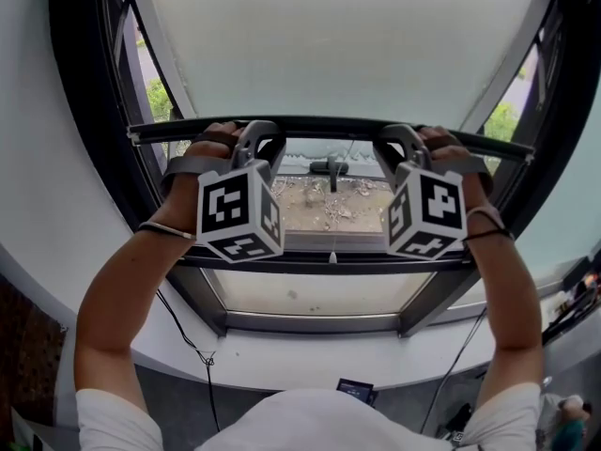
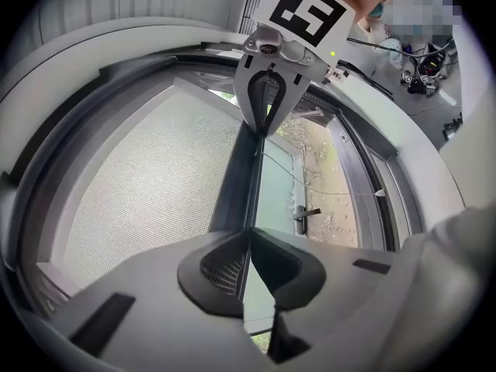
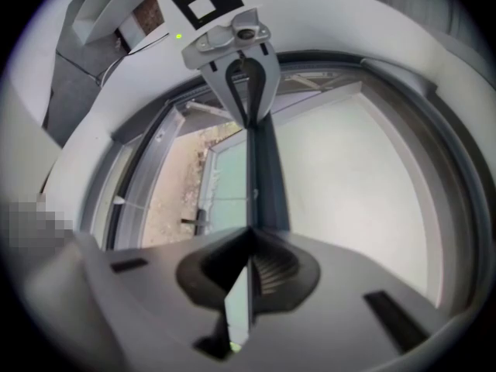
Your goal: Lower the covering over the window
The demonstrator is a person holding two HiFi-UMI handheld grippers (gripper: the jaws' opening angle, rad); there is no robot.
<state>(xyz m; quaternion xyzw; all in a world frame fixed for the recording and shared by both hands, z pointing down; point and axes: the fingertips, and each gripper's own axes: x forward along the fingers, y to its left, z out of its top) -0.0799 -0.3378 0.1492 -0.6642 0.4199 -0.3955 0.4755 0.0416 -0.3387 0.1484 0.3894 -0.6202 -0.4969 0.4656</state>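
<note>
Window covering [image 1: 338,45] hangs partway down, its one dark bottom bar [image 1: 329,126] clamped by both the left gripper [image 1: 260,139] and right gripper [image 1: 398,141]; one window handle [image 1: 331,167] sits below.

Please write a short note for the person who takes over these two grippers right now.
Left gripper: shut on the bar at the bottom of the blind.
Right gripper: shut on the same bar, further right.
Done: blind covers the upper window.
To do: a strip of glass above the lower frame is uncovered; pull the bar down to it.
</note>
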